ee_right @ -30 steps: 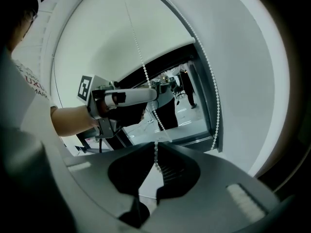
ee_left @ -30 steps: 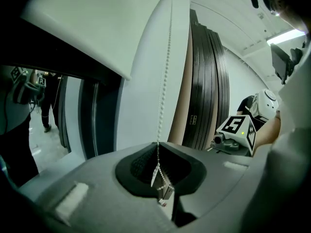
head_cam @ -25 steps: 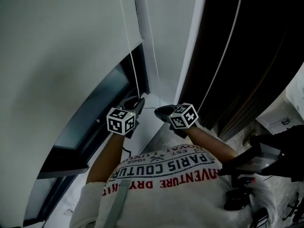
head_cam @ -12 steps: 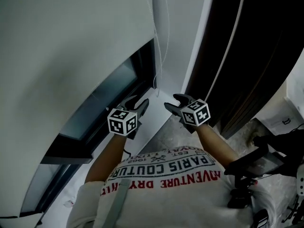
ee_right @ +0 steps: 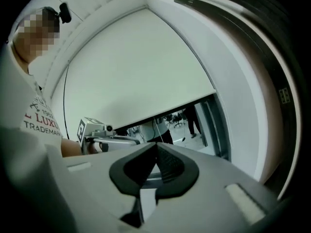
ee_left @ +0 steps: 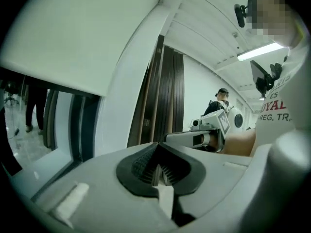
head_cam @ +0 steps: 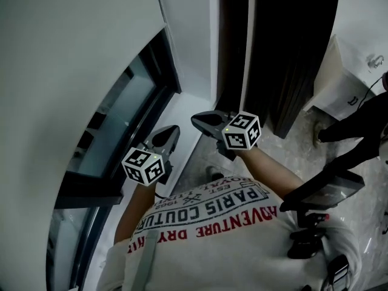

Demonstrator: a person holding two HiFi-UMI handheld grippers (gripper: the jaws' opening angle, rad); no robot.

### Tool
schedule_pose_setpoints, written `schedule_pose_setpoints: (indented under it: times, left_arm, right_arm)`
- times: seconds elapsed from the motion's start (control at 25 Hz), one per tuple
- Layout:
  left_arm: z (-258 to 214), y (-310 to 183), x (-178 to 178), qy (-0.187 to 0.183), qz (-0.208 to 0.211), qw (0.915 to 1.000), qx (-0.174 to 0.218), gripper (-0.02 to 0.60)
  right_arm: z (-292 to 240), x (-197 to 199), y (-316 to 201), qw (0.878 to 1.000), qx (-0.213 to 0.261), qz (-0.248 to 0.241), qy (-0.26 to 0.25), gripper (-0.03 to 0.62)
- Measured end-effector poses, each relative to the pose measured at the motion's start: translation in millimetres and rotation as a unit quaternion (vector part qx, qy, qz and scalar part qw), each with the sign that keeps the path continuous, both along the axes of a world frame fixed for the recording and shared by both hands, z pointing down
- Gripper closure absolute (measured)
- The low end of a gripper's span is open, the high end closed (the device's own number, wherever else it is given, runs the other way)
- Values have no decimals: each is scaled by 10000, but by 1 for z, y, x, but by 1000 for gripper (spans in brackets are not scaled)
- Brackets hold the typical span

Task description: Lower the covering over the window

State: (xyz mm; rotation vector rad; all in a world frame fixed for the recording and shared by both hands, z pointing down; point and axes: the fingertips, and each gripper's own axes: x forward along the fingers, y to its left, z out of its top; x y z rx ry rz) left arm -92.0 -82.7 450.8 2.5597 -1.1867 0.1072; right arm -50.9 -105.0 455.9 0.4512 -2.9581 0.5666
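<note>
The blind (head_cam: 66,71) covered the window (head_cam: 118,117) only partly, leaving glass exposed below, and the left gripper (head_cam: 168,134) and right gripper (head_cam: 199,120) had just closed, empty.

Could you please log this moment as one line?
left claw: just closed, empty | right claw: just closed, empty | blind: partly down | window: part uncovered

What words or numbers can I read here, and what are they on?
"PARIS COUTURE": white, on the shirt, upside down in the head view.
"ADVENTURE": red, same shirt.
"ROYAL", "REG. TR": shirt, cut off, left gripper view.
"LUXU", "TRADEMAR": shirt, cut off, right gripper view.
Smaller shirt lettering: too blurred.
Cubes: patterns only, no words.
</note>
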Motion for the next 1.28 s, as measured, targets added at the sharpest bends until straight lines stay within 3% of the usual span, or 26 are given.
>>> schedule_pose_setpoints:
  times: [0.16,0.44,1.28]
  left_arm:
    - [-2,40,15,55,264,9996,46,578]
    - [-13,97,25,155,345,9990,222,578]
    - [-2,103,33,128,542,9984,22,578]
  right_arm:
    - [3,5,45,10000,52,6,8,589]
    - [-1,14,113,9997,223,41,-82,589]
    - [18,18,120,9997,28,227,27,589]
